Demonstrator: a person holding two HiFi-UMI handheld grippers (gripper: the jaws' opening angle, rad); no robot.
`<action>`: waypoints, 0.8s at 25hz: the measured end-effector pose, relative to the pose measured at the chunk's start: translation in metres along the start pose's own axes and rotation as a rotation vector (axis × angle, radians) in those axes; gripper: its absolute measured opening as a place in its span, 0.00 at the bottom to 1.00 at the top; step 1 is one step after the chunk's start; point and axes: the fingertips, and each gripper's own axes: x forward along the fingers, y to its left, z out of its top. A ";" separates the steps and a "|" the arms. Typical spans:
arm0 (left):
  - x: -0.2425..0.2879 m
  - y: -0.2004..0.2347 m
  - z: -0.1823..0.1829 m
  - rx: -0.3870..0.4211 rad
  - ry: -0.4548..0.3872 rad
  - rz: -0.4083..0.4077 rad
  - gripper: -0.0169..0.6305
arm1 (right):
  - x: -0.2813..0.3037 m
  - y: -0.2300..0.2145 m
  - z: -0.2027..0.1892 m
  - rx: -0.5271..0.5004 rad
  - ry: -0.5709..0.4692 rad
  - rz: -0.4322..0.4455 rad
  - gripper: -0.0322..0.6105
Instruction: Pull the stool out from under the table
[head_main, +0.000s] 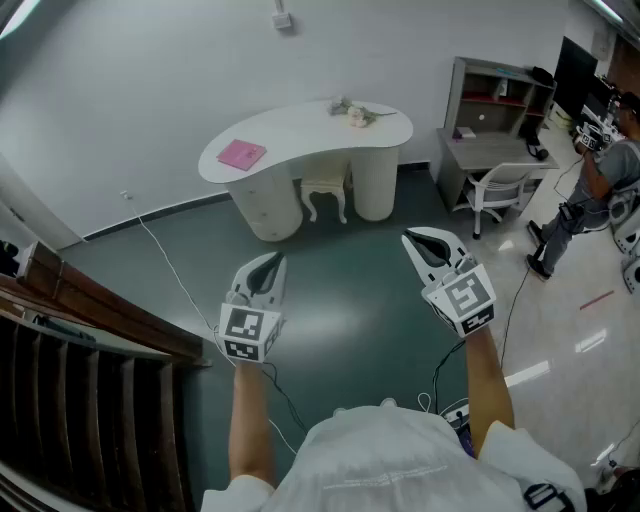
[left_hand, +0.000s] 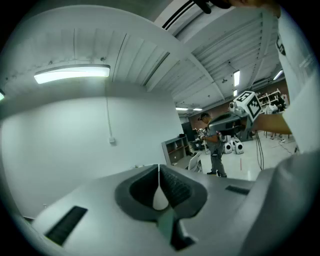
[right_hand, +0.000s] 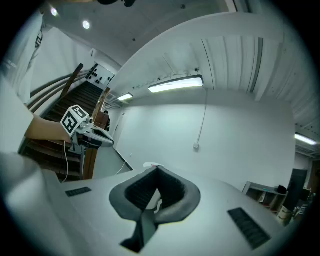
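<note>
Left gripper (head_main: 272, 262): jaws pressed together, nothing between them, over green floor (head_main: 340, 290). White table (head_main: 300, 135) ahead, pink sheet (head_main: 241, 154) on top. Stool (head_main: 325, 193) tucked under table, between its two pedestals. Right gripper (head_main: 418, 240): jaws together, empty. Far right, grey shelf unit (head_main: 458, 95): small dark and red items in compartments, too small to identify.

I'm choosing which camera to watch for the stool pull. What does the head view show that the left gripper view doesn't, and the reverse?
Head view only: the stool tucked under the white table, with a pink sheet on top. Left gripper view only: a close look at the left gripper with its jaws shut and empty, plus a strip light. Both: the right gripper and the grey shelf desk.
</note>
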 end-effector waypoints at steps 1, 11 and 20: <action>0.004 -0.004 -0.002 0.002 0.007 -0.005 0.05 | -0.002 -0.005 -0.002 0.003 -0.001 -0.001 0.06; 0.033 -0.043 -0.010 -0.027 0.035 0.009 0.05 | -0.009 -0.047 -0.030 -0.055 -0.005 0.015 0.06; 0.067 -0.027 -0.020 -0.044 0.063 0.029 0.05 | 0.024 -0.076 -0.057 0.016 0.007 0.038 0.06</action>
